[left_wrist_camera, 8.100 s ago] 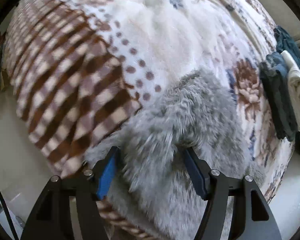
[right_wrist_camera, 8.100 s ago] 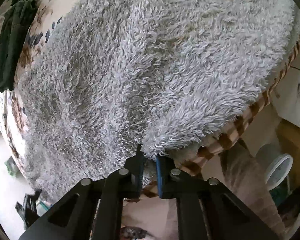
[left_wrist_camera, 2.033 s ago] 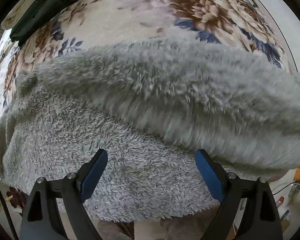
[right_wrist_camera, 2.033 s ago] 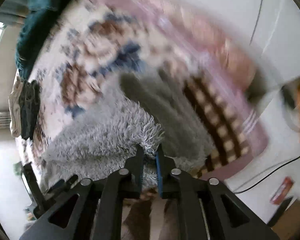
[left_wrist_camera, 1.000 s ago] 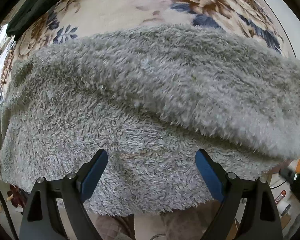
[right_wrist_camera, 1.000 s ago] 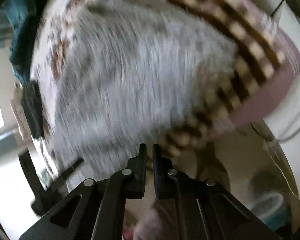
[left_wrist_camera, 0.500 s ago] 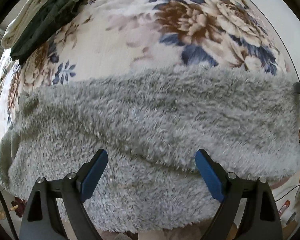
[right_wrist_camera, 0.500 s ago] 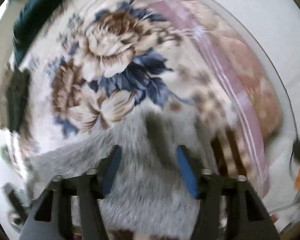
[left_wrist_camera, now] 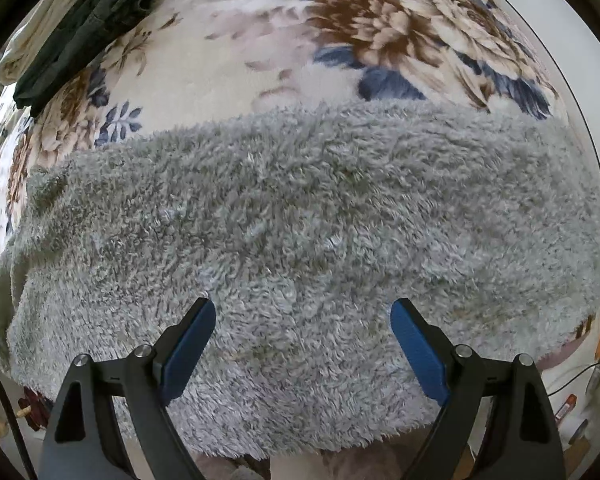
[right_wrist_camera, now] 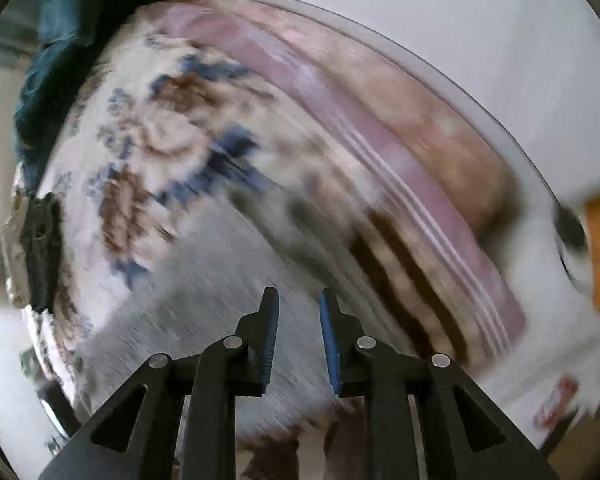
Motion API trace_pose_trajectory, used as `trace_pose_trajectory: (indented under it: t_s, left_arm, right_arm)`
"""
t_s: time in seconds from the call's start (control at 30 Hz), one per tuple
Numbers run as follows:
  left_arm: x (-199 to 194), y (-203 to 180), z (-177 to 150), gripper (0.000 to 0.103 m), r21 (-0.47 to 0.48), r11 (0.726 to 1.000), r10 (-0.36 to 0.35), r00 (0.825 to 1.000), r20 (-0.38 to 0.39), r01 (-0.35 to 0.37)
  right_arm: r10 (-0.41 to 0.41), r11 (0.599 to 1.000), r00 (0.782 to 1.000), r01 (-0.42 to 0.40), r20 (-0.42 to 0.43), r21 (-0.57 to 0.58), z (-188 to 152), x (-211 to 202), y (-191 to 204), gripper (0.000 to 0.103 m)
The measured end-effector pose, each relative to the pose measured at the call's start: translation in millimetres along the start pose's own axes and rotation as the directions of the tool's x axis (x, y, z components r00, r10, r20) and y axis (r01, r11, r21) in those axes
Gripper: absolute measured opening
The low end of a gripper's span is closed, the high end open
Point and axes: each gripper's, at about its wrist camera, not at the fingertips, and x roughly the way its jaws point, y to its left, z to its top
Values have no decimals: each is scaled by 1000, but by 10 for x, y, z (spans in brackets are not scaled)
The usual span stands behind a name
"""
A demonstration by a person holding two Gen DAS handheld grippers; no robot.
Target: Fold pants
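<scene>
The fuzzy grey pants (left_wrist_camera: 300, 220) lie folded in a wide band across the flowered blanket (left_wrist_camera: 260, 40), reaching over its near edge. My left gripper (left_wrist_camera: 300, 312) is open wide and empty, its blue pads just above the pants' near part. In the blurred right wrist view the pants (right_wrist_camera: 204, 280) show as a grey patch at the lower left. My right gripper (right_wrist_camera: 298, 300) hovers over them with the jaws a narrow gap apart and nothing between them.
A stack of folded dark green and cream clothes (left_wrist_camera: 72, 28) lies at the blanket's far left; it also shows in the right wrist view (right_wrist_camera: 36, 252). A teal cloth (right_wrist_camera: 52, 40) lies beyond. A checked brown border (right_wrist_camera: 400, 264) runs along the blanket's side. Small clutter (left_wrist_camera: 572, 408) sits on the floor.
My right gripper let go of the pants' edge after laying it over; its jaws have since narrowed and it swings fast. The folded layer has settled flat. My left gripper stays open.
</scene>
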Motion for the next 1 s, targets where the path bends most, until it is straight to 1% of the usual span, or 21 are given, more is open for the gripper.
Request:
trace_pose_trajectory:
  t_s: [0.03,0.07,0.13,0.17,0.23,0.27,0.3,0.33,0.4,0.5,0.6,0.67,0.7,0.73,0.77,0.8,0.83,0.87,0.93,0.97,1.0]
  left_arm:
    - [3,-87,-77,90,6,1000,1,1000,-4,-1]
    - [-16,-155,-166,90,11,1000,2,1000,-8,-2]
    - [3,-221,-207,89,18,1000,2,1000,-17,-2]
    - [8,-229,-225,89,22,1000,4,1000,-18,-3]
    - [14,-261,-256,89,33,999,12,1000,-14,-12]
    - [18,-268,-260,89,37,999,16,1000,-12,-15]
    - [19,-275,-274,89,41,999,18,1000,-13,-18]
    - [41,-284,-258,89,43,999,20,1000,-13,-19]
    - [44,-300,-195,89,46,999,22,1000,-13,-22]
    - [-47,-327,-138,90,49,999,23,1000,-8,-22]
    - [-164,-320,-83,89,47,999,16,1000,-5,-16]
    - [-231,-329,-42,90,46,999,11,1000,-6,-10]
    - [-243,-331,-31,90,45,999,9,1000,-6,-9]
    - [-266,-321,-21,89,41,999,3,1000,-4,-3]
    - [-290,-315,-18,89,42,999,1,1000,-3,-1]
    - [-311,-322,-11,90,44,999,4,1000,-1,-4]
    - [-319,-344,-7,90,48,999,8,1000,3,-8]
    - [-328,-361,-3,90,50,999,9,1000,4,-9]
    - [-317,-417,-13,89,53,998,14,1000,6,-14]
    - [-315,-449,-15,89,57,998,22,1000,9,-22]
    - [-309,-489,-19,89,63,998,29,1000,12,-30]
  right_arm:
    - [-17,999,1000,18,-21,27,-104,60,-82,23]
    - [-5,998,999,8,-45,63,-202,126,-180,23]
    - [55,988,994,-41,-91,147,-328,329,-361,23]
    - [95,982,991,-78,-98,170,-369,398,-406,23]
    - [127,981,989,-115,-72,156,-399,497,-376,23]
    - [140,981,989,-132,-46,141,-402,518,-333,20]
    - [148,980,989,-143,-27,142,-413,512,-302,11]
    - [154,979,988,-152,-9,139,-420,488,-277,1]
    - [145,981,989,-149,41,122,-435,365,-198,1]
    - [152,979,978,-169,146,116,-453,-49,-153,1]
    - [151,971,969,-182,197,152,-496,-363,-265,1]
    - [161,965,970,-193,184,175,-515,-418,-395,1]
    - [189,958,971,-216,147,191,-497,-359,-473,2]
    - [224,948,970,-241,99,210,-475,-271,-544,7]
    - [256,940,966,-258,40,223,-449,-156,-594,22]
    - [268,939,963,-262,3,222,-432,-34,-605,35]
    - [260,944,966,-252,-7,214,-433,57,-589,60]
    - [257,947,966,-247,-25,208,-416,191,-568,72]
    - [262,944,963,-242,-63,225,-403,452,-537,72]
    - [249,946,967,-228,-63,229,-397,549,-531,67]
    - [218,957,974,-201,-63,210,-384,645,-495,56]
